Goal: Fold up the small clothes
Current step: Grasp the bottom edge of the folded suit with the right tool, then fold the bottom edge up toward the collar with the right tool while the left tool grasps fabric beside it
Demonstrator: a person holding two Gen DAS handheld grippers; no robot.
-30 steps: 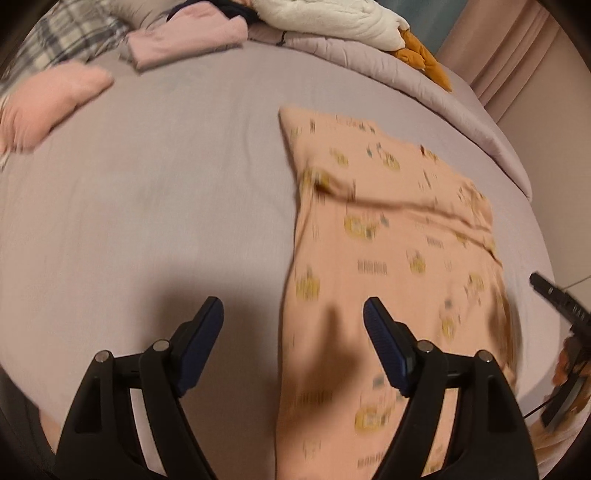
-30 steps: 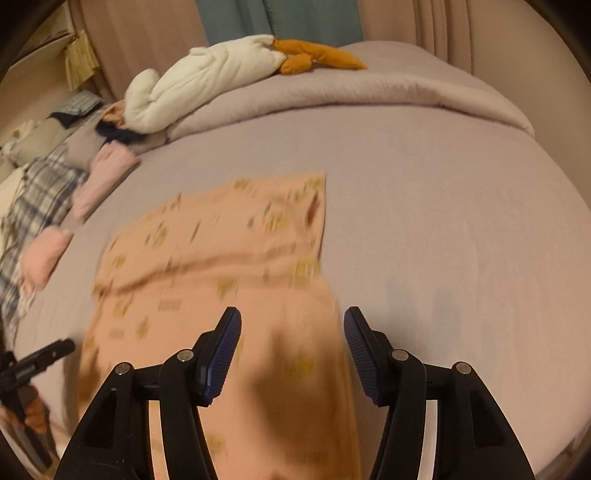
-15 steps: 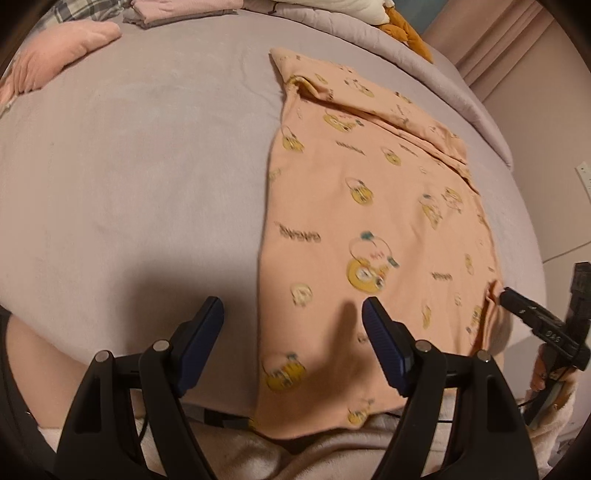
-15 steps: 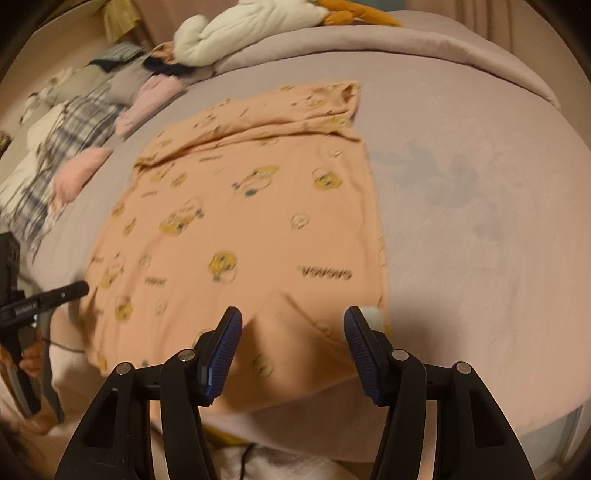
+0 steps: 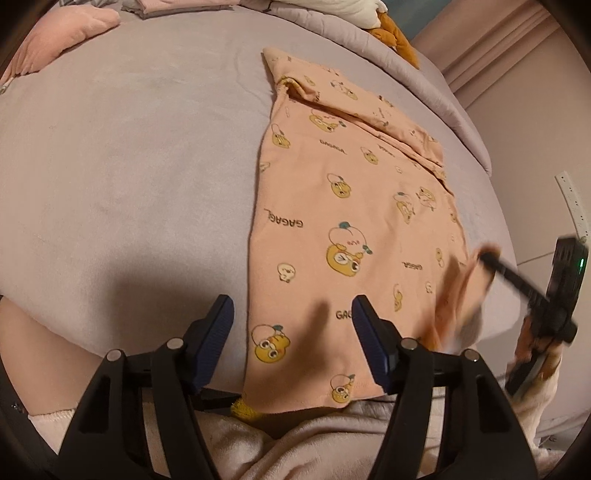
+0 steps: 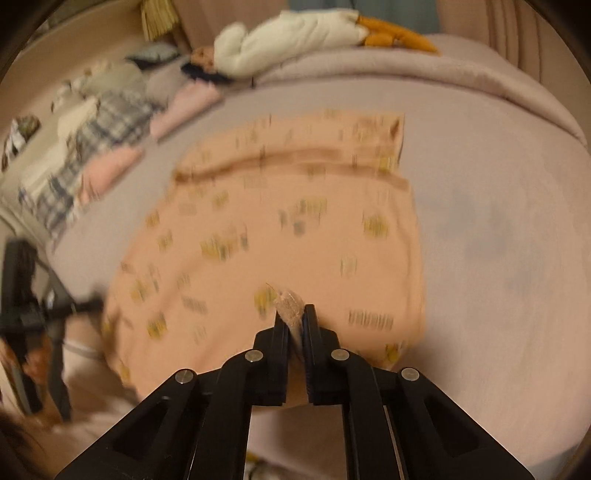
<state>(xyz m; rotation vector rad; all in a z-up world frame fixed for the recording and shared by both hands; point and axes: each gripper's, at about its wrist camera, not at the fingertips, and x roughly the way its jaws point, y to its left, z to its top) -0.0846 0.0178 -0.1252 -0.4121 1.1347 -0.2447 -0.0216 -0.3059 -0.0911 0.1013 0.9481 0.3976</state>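
A peach garment (image 5: 354, 206) printed with yellow cartoon ducks lies flat on the lilac bed (image 5: 129, 166), its far end folded over. My left gripper (image 5: 291, 328) hovers over the garment's near left corner. Its jaws are closing, the cloth lies below and between them, and the pads do not press on it. My right gripper (image 6: 294, 314) is shut on a pinch of the garment's (image 6: 295, 221) near hem. In the left wrist view the right gripper (image 5: 489, 258) holds the near right corner lifted off the bed. The right wrist view is blurred.
Folded pink clothes (image 6: 192, 103), a plaid cloth (image 6: 107, 125), a white plush bundle (image 6: 288, 37) and an orange soft toy (image 6: 395, 35) lie along the bed's far side. A person's light clothing (image 5: 314, 443) is at the bed's near edge. A wall (image 5: 535, 129) is to the right.
The right gripper has shut on the garment's near hem and raised that corner. The left jaws have narrowed slightly. Both views have pulled back toward the garment's near edge.
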